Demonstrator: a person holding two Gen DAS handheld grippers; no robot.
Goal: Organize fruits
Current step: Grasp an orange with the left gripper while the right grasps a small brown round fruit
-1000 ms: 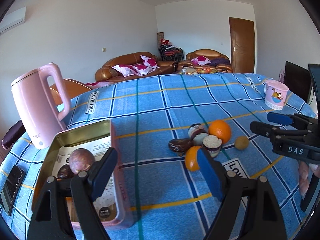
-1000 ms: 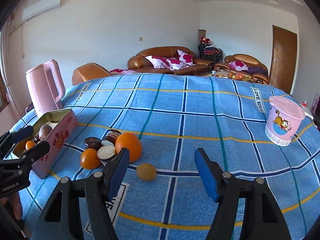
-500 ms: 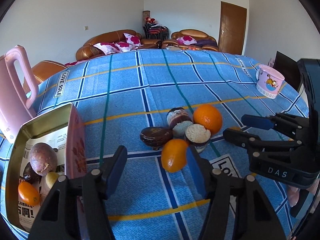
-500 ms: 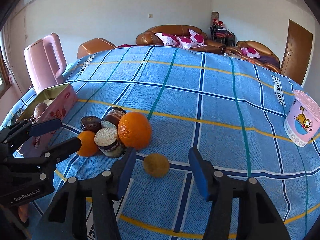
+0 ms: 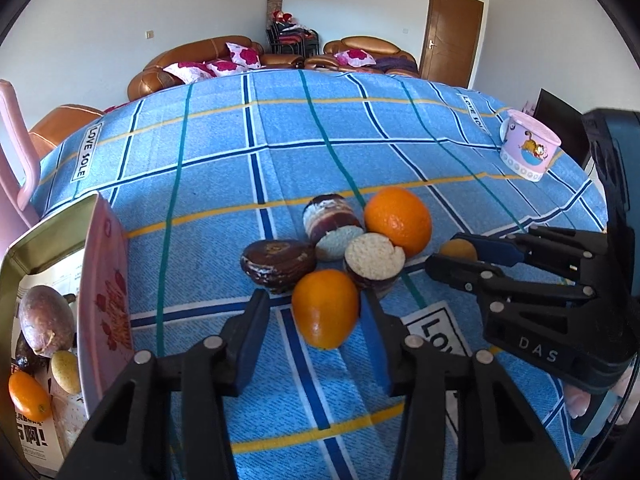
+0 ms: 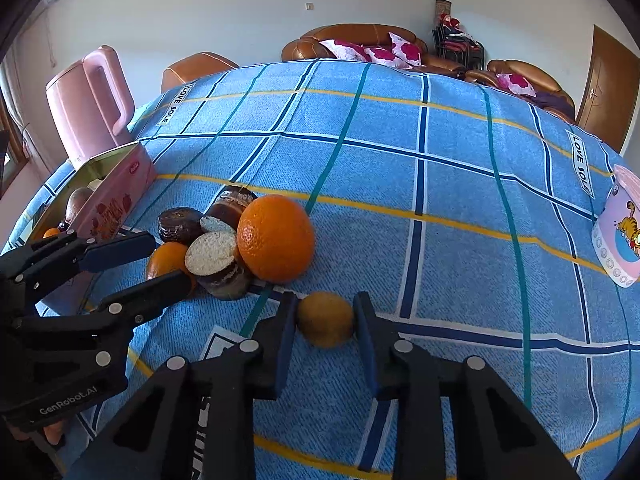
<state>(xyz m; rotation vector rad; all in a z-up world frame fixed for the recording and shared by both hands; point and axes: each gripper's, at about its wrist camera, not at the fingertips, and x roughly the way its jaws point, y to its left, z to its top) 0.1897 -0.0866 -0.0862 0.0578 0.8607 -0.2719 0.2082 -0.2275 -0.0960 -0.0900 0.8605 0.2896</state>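
A pile of fruit lies on the blue checked tablecloth (image 5: 280, 128): a big orange (image 5: 398, 216), a small orange (image 5: 325, 308), and dark cut passion fruits (image 5: 374, 258). My left gripper (image 5: 316, 316) is open, its fingers on either side of the small orange. My right gripper (image 6: 325, 320) is open, its fingers close beside a small yellow-brown fruit (image 6: 325, 319); I cannot tell if they touch it. A pink tin (image 5: 102, 280) at the left holds a passion fruit (image 5: 44, 326) and small fruits.
A pink kettle (image 6: 90, 100) stands behind the tin. A pink cartoon cup (image 5: 528, 150) stands at the table's far right. Sofas and a door lie beyond the table.
Both grippers have moved forward and down to the fruit. The left now straddles the small orange; the right now straddles the yellow-brown fruit and has narrowed.
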